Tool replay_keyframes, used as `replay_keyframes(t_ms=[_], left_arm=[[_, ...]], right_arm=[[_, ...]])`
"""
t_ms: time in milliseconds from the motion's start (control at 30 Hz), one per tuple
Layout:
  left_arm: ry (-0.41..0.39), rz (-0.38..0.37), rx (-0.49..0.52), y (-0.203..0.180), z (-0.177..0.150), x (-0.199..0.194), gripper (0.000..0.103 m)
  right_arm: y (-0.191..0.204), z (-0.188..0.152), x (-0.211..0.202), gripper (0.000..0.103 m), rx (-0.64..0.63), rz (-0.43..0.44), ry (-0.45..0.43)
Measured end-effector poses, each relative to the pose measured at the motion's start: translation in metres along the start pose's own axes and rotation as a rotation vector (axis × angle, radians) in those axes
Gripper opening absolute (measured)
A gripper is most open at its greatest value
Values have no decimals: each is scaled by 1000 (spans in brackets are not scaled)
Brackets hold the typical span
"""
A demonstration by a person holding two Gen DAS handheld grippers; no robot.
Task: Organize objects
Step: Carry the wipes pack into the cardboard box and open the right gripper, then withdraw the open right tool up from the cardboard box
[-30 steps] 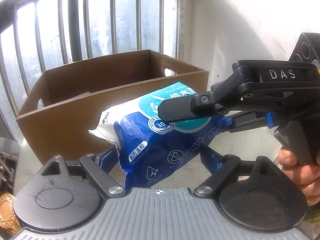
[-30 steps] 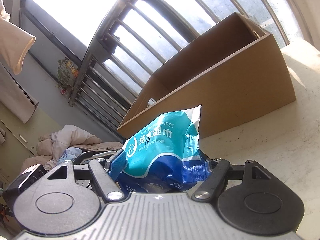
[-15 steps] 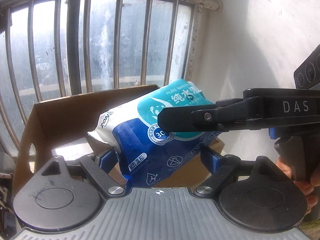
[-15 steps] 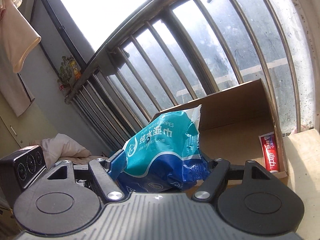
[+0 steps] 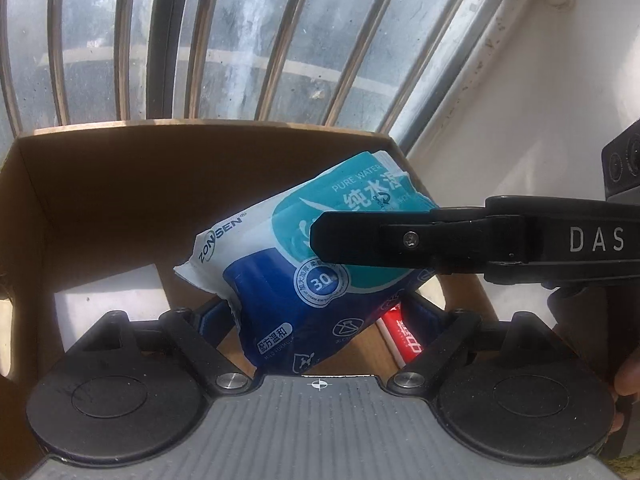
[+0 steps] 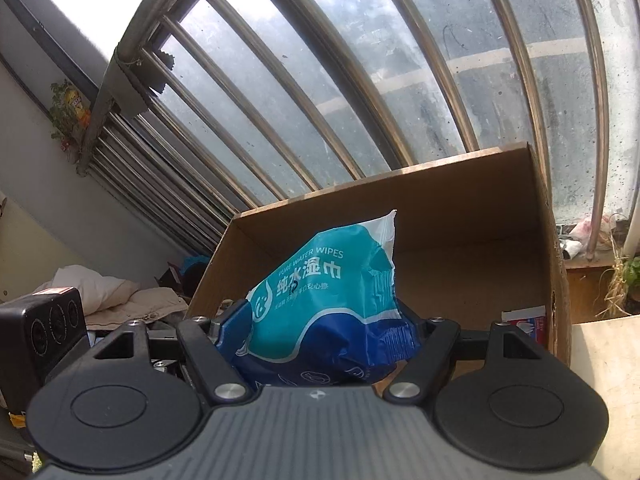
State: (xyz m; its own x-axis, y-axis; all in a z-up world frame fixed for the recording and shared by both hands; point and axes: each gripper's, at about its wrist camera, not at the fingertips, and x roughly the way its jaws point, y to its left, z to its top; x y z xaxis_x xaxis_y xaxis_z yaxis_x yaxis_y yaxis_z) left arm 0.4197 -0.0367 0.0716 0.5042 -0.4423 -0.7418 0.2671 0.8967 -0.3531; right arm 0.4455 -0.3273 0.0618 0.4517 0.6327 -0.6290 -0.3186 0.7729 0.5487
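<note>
Step in hand: carrying the wipes pack [image 5: 304, 280] to the cardboard box [image 5: 120, 184]; placement not yet done.
Left gripper [image 5: 320, 320]: jaws set wide, clamped on the pack's lower, dark-blue end.
Right gripper [image 6: 324, 340]: jaws likewise wide, gripping the same pack; its upper finger [image 5: 400, 242] crosses the pack from 3 o'clock in the left wrist view.
Pack position: held over the box opening, tilted, top corner toward 1 o'clock.
Box contents: red toothpaste carton [image 5: 404, 340] along the wall at 4 o'clock; white patch [image 5: 108, 300] at 9 o'clock, unidentified.
Next move, judged: lower the pack onto bare floor between these, then release both grips together.
Risk: soft pack may sag or catch the carton.
</note>
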Motion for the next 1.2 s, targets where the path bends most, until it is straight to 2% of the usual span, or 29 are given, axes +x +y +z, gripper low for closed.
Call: replay_keyframes(t_ms=[100, 267, 567, 700, 933, 1200], left_arm=[[53, -28, -82, 18, 10, 19, 88], [81, 22, -83, 22, 15, 36, 84], [136, 20, -98, 27, 14, 50, 82], [125, -2, -87, 28, 14, 45, 83], [87, -4, -76, 16, 9, 21, 85], [-32, -71, -88, 2, -15, -49, 87]], right_arm=[[-6, 10, 20, 77, -3, -26, 44], [-16, 21, 48, 78, 0, -53, 90], [-44, 26, 76, 78, 65, -98, 124], [-47, 23, 79, 80, 73, -125, 119], [-33, 24, 56, 89, 46, -162, 19], [4, 0, -23, 90, 21, -19, -155]])
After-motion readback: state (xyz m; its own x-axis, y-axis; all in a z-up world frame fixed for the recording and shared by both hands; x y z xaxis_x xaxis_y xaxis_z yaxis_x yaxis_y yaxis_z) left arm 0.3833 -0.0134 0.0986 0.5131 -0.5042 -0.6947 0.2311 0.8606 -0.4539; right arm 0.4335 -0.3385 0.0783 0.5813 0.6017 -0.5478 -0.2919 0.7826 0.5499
